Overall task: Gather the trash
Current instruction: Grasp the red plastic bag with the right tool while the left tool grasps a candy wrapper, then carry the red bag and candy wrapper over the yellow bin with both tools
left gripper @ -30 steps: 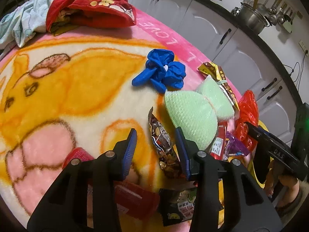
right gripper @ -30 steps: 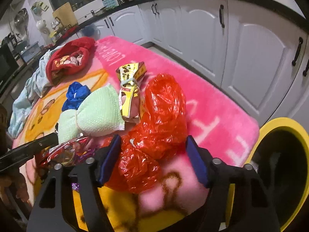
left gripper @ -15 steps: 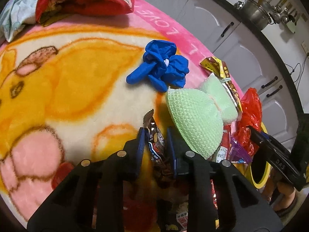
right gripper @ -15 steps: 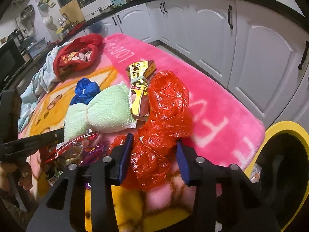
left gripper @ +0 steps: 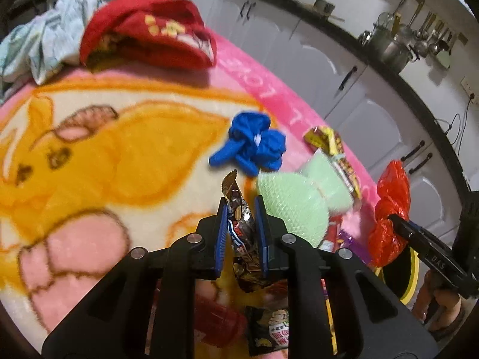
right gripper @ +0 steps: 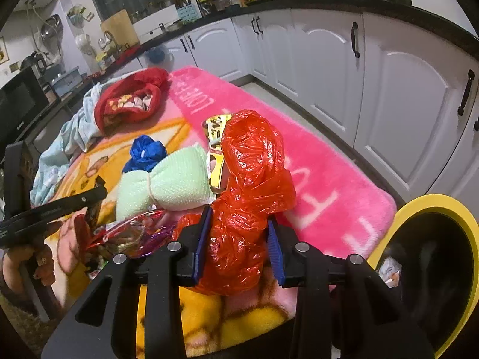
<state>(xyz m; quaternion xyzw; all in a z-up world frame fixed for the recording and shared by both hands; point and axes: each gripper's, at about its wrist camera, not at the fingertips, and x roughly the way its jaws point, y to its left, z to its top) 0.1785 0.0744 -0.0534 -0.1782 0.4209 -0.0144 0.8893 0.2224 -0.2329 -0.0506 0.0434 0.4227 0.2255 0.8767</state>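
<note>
My left gripper point(left gripper: 240, 209) is shut on a brown candy wrapper point(left gripper: 239, 224) and holds it lifted above the pink and yellow blanket point(left gripper: 104, 155). My right gripper point(right gripper: 238, 224) is shut on a crumpled red plastic bag point(right gripper: 251, 179), also lifted; the bag shows in the left wrist view point(left gripper: 389, 209) too. A yellow-rimmed black bin point(right gripper: 434, 209) stands at the right, below the blanket's corner. Still on the blanket lie a blue glove point(left gripper: 251, 149), a green foam net point(left gripper: 296, 203), a yellow snack packet point(left gripper: 335, 149) and several wrappers point(right gripper: 134, 233).
A red cloth point(left gripper: 149, 39) and a pale cloth point(left gripper: 45, 45) lie at the blanket's far end. White kitchen cabinets point(right gripper: 404, 89) run along the right side. More wrappers point(left gripper: 269, 329) lie under my left gripper.
Both grippers closed from open: the left on the brown candy wrapper, the right on the red bag. Both then lifted their items off the blanket.
</note>
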